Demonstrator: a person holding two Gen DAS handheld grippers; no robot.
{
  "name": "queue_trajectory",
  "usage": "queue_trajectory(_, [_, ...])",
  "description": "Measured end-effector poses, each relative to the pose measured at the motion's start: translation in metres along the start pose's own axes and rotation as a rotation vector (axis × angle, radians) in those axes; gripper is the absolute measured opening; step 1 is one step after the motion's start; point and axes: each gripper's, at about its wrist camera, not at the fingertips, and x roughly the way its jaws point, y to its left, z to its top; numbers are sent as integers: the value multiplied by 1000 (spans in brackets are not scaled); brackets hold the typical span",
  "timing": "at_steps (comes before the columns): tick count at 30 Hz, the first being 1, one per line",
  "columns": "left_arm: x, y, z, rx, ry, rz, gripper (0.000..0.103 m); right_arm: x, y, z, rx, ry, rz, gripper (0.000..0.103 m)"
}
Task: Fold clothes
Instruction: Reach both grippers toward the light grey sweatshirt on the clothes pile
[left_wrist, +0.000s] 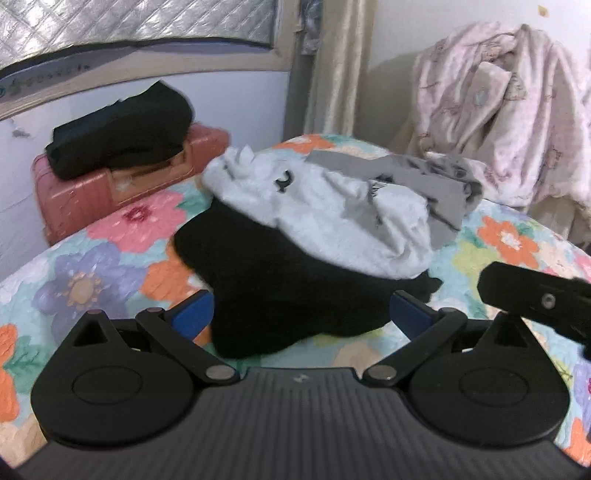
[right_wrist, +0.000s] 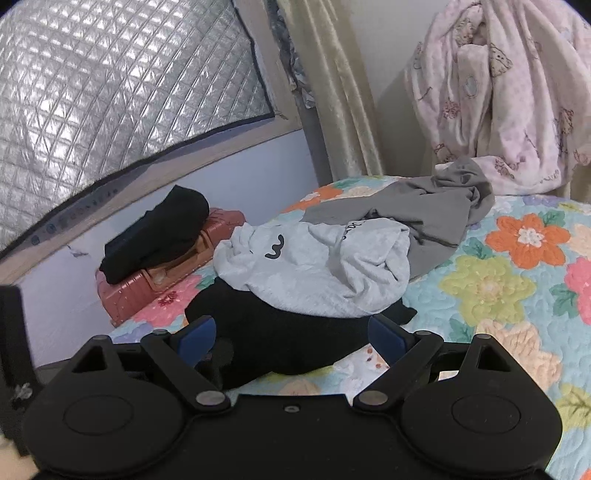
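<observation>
A bed fills the foreground, spread with a quilted cover printed in large orange, pink, yellow and purple flowers on a pale blue-green ground. Beyond its far left edge stands a pink hard-shell suitcase lying flat against a pale lavender wall. Above the wall runs a light wooden window frame, and the window is covered by a silvery quilted foil sheet edged in dark binding. A beige satin curtain hangs beside the window. To the right, the white wall is partly hidden by a pink fleecy blanket with small cartoon prints, draped in folds.
</observation>
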Motion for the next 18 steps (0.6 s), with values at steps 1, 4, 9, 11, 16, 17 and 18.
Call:
queue_trajectory(1, [2, -2, -1, 14, -10, -19, 103, -1, -1, -1, 4, 0, -6, 93])
queue_trajectory(4, [13, -10, 0, 33, 101, -31, 103, -5, -5, -1, 8, -6, -27, 93])
queue_trajectory(9, [10, -8, -3, 69, 93, 76, 103, -10, -14, 5, 24, -26, -45, 93])
queue_trajectory(11, [6, 4, 2, -30, 114, 126, 103, -9, -16, 7, 17, -29, -49, 93])
queue_trajectory(16, [4, 71, 4, -509, 61, -207, 103, 2, -23, 9, -11, -25, -49, 93])
queue_trajectory(17, [7, 79, 2, -574, 49, -243, 103, 6, -25, 10, -13, -22, -44, 93])
queue_trajectory(18, [12, 84, 2, -607, 38, -240, 103, 10, -26, 10, -16, -21, -42, 93])
